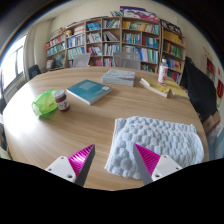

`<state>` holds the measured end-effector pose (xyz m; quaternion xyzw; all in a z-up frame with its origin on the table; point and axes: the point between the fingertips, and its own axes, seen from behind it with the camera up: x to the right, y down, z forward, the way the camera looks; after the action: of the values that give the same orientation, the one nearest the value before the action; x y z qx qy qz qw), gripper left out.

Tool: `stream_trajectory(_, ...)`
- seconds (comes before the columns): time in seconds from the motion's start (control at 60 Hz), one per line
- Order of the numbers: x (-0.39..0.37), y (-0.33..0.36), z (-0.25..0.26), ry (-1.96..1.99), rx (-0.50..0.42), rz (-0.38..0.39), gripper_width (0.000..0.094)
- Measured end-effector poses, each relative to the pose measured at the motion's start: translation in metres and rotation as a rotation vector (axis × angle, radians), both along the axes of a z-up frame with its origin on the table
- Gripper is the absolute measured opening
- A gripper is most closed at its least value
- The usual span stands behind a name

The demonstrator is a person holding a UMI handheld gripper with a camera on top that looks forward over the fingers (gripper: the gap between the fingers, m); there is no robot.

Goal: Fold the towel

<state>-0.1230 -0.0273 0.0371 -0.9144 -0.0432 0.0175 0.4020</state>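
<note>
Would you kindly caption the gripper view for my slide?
Open gripper hovers at the near edge of a light-blue towel on a round wooden table.

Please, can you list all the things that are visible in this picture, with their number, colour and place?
towel: one, pale blue-white, on the table just ahead of the right finger.
table: one, light wood, round.
book: one, teal, beyond the fingers at mid-table.
green container: one, beside a small dark-lidded jar.
bottle: one, whitish, far side.
bookshelves: several, wooden, along the wall.
gripper: one, magenta pads, fingers open, holding nothing.
</note>
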Motion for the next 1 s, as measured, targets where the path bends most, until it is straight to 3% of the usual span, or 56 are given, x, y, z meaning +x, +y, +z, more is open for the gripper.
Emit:
stream_trajectory(0.183, 0.010, 0.011, -0.055, -0.002, -0.094, 0.013, 0.0631)
stream_trajectory(0.233, 0.015, 0.016, -0.054, -0.038, -0.058, 0.026, 0.0489)
stream_trajectory(0.283, 0.017, 0.014, -0.054, -0.031, -0.065, 0.019, 0.0413)
stream_trajectory(0.383, 0.037, 0.019, -0.054, -0.035, -0.079, -0.027, 0.0083)
stream_trajectory(0.517, 0.030, 0.018, -0.043, 0.051, -0.074, 0.028, 0.0025)
stream_trajectory(0.65, 0.058, 0.024, 0.022, 0.183, -0.001, 0.000, 0.0020)
stream_trajectory(0.767, 0.133, 0.026, 0.079, 0.206, 0.066, -0.095, 0.0022)
stream_trajectory(0.833, 0.184, 0.022, 0.087, 0.203, 0.066, -0.169, 0.0027)
stream_trajectory(0.917, 0.246, 0.007, 0.068, 0.183, 0.027, -0.255, 0.0034)
stream_trajectory(1.0, 0.283, -0.012, 0.035, 0.203, -0.071, -0.328, 0.0035)
